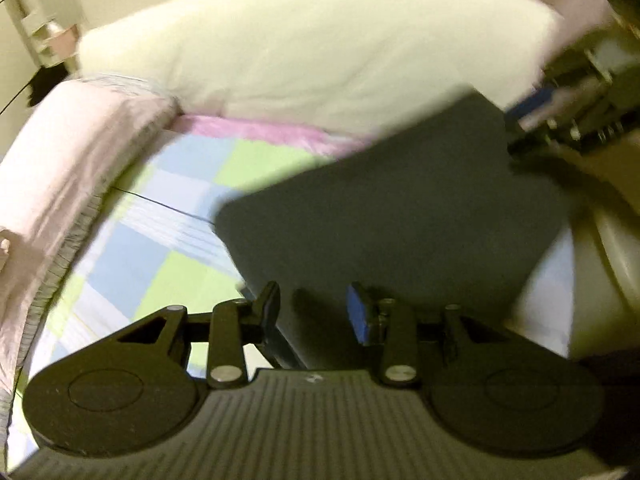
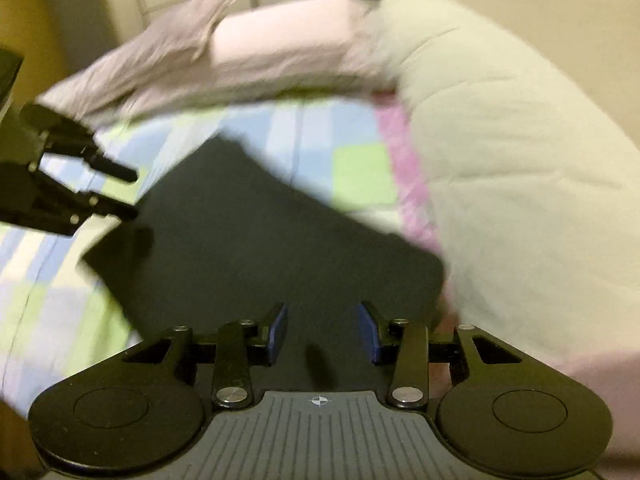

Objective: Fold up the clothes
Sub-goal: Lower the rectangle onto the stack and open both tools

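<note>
checkered pastel bedsheet (image 1: 168,216) under our dark flat folded cloth (image 2: 248,240); left gripper (image 1: 316,308) and right gripper (image 2: 324,332) both gape apart, empty. we'd pinch matching corners evenly.

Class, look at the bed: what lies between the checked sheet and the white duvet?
A pink fleecy strip runs between the checked sheet and white duvet; both wrist views show it.

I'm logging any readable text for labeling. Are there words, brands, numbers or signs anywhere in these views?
No words, brands or numbers can be read; both views are motion-blurred.
One sign only: a small white crosshair target mark on the right hand-held gripper, no text with it.
The dark garment shows no visible label.
</note>
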{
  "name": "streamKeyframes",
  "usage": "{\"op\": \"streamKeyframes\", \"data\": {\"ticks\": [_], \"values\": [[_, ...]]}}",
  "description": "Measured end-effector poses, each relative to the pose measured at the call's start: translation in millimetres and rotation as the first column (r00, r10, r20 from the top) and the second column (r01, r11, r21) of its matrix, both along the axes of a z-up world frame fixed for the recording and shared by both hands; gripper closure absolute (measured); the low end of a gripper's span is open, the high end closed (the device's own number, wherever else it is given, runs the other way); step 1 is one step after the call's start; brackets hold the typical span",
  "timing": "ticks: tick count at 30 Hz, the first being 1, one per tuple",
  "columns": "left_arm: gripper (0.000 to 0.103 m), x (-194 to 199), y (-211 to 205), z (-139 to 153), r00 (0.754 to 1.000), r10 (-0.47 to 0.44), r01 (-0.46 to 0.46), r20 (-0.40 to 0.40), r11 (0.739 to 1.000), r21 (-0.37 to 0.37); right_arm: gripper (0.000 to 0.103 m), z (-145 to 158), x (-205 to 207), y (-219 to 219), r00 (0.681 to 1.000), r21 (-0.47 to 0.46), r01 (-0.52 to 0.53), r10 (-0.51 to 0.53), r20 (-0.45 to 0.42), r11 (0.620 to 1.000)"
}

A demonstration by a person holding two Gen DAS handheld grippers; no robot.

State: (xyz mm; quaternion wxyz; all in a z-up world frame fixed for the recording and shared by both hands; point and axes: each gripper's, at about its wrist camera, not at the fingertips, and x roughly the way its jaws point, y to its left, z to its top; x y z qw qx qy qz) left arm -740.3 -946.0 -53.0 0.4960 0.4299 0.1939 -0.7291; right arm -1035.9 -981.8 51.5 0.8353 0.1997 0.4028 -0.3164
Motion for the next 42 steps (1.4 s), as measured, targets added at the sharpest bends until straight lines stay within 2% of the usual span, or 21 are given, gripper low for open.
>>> {"op": "streamKeyframes", "data": {"ticks": [2, 5, 7, 11, 16, 21, 25, 28, 30, 33, 38, 42], "values": [[0.071, 6, -29, -5, 0.998, 0.047, -0.047, -0.042, 0.999, 0.007, 0.061, 1, -1, -22, 0.999, 0.016, 0.049, -0.049, 0.023, 0.999], [0.071, 9, -67, -32, 0.995, 0.083, -0.078, -0.058, 0.994, 0.078, 0.061, -20, -13, -62, 0.978, 0.187, 0.170, -0.189, 0.089, 0.968], [0.070, 10, -81, -53, 0.995, 0.090, -0.084, -0.051, 0.990, 0.113, 0.062, -35, -24, -79, 0.966, 0.233, 0.210, -0.238, 0.098, 0.949], [0.070, 12, -90, -70, 0.993, 0.107, -0.101, -0.050, 0.987, 0.125, 0.062, -43, -23, -91, 0.979, 0.174, 0.172, -0.188, 0.083, 0.970], [0.070, 18, -93, -65, 0.991, 0.113, -0.103, -0.068, 0.987, 0.125, 0.062, -54, 13, -102, 0.980, 0.214, 0.166, -0.186, 0.074, 0.962], [0.072, 32, -55, -24, 0.984, 0.134, -0.127, -0.113, 0.989, 0.069, 0.061, -34, 16, -84, 0.975, 0.189, 0.169, -0.193, 0.112, 0.967], [0.072, 31, -1, -4, 0.981, 0.078, -0.063, -0.176, 0.994, 0.088, 0.061, -14, 7, -48, 0.984, 0.151, 0.123, -0.140, 0.108, 0.981], [0.072, 22, 31, -15, 0.984, 0.042, -0.018, -0.175, 0.991, 0.134, 0.061, -11, 5, -12, 0.992, 0.147, 0.088, -0.099, 0.073, 0.985], [0.071, 16, 41, -32, 0.987, 0.045, -0.020, -0.152, 0.986, 0.163, 0.061, -23, 5, 3, 0.995, 0.170, 0.085, -0.094, 0.045, 0.982], [0.066, 14, 47, -50, 0.989, 0.064, -0.041, -0.134, 0.985, 0.170, 0.061, -47, 6, 19, 0.996, 0.196, 0.090, -0.093, 0.005, 0.976], [0.065, 17, 54, -35, 0.985, 0.115, -0.096, -0.132, 0.986, 0.139, 0.061, -45, 8, 29, 0.995, 0.161, 0.095, -0.098, 0.007, 0.982], [0.065, 12, 57, -50, 0.988, 0.120, -0.102, -0.097, 0.981, 0.165, 0.061, -48, 5, 33, 0.993, 0.157, 0.116, -0.119, 0.009, 0.981]]}}
